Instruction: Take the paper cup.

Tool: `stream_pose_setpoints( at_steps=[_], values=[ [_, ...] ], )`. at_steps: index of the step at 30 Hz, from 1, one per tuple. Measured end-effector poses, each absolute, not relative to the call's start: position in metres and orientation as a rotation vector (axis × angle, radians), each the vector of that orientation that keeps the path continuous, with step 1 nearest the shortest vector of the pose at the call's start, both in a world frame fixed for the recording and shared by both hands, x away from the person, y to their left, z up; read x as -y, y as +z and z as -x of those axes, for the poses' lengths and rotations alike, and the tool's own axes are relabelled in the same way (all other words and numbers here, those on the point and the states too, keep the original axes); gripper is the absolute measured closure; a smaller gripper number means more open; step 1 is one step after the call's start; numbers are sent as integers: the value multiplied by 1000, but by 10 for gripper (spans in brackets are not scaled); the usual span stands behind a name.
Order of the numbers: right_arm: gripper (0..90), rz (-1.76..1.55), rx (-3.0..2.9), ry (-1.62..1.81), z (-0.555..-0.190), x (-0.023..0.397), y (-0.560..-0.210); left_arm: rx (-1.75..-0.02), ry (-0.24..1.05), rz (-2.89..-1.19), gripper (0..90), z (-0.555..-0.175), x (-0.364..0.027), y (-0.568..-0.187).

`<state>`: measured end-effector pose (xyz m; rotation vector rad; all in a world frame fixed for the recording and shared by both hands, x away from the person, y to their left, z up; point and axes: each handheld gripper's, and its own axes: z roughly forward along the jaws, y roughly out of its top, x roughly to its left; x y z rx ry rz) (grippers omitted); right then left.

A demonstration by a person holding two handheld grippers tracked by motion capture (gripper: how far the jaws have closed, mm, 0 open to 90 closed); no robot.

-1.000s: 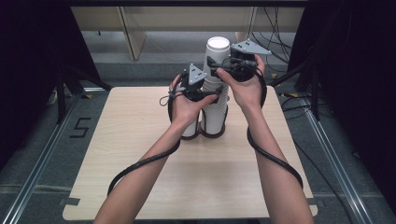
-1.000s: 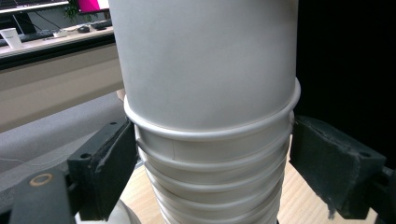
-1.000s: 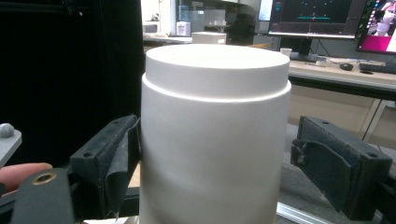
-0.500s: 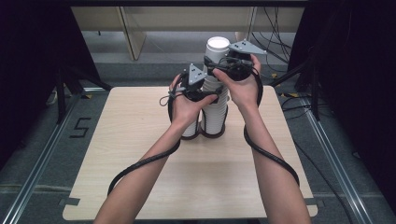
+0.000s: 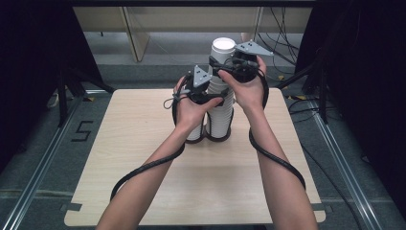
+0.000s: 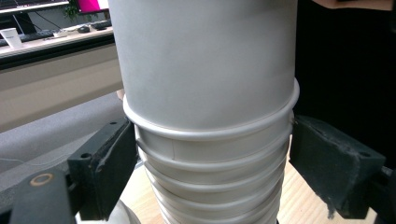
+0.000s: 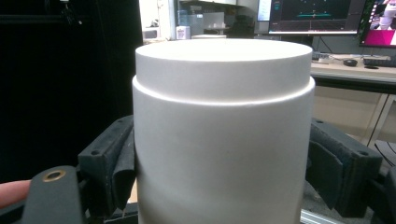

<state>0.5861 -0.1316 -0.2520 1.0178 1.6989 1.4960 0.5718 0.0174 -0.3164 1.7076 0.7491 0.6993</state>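
A tall stack of upturned white paper cups [image 5: 221,112] stands at the far middle of the wooden table [image 5: 143,158]. My left gripper [image 5: 213,93] is shut on the stack partway up; its pads [image 6: 114,158] press the cup rims [image 6: 210,140] from both sides. My right gripper [image 5: 221,67] is at the top cup [image 5: 223,48]. Its jaws have just been closing, and they now press that cup [image 7: 224,140] on both sides.
A shorter stack of white cups [image 5: 194,133] stands against the tall one on its left, partly hidden by the left hand. Both gripper cables [image 5: 143,167] trail across the table toward the near edge. Dark curtains and floor cables surround the table.
The right hand has edged a little at the top of the stack. The left hand and the cup stacks stay where they were.
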Motion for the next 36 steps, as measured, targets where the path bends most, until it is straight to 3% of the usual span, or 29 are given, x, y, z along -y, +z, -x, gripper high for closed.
stream_pose_setpoints(
  at_steps=[18, 26, 36],
  values=[
    [201, -1011, -1692, 1500, -586, 131, -252, -747, 702, -1713, 151, -572, -17, -317],
    [150, -1022, -1722, 1474, -590, 128, -259, -745, 702, -1715, 151, -572, -17, -317],
    [186, -1046, -1717, 1492, -590, 128, -257, -742, 707, -1717, 152, -571, -17, -317]
  ],
)
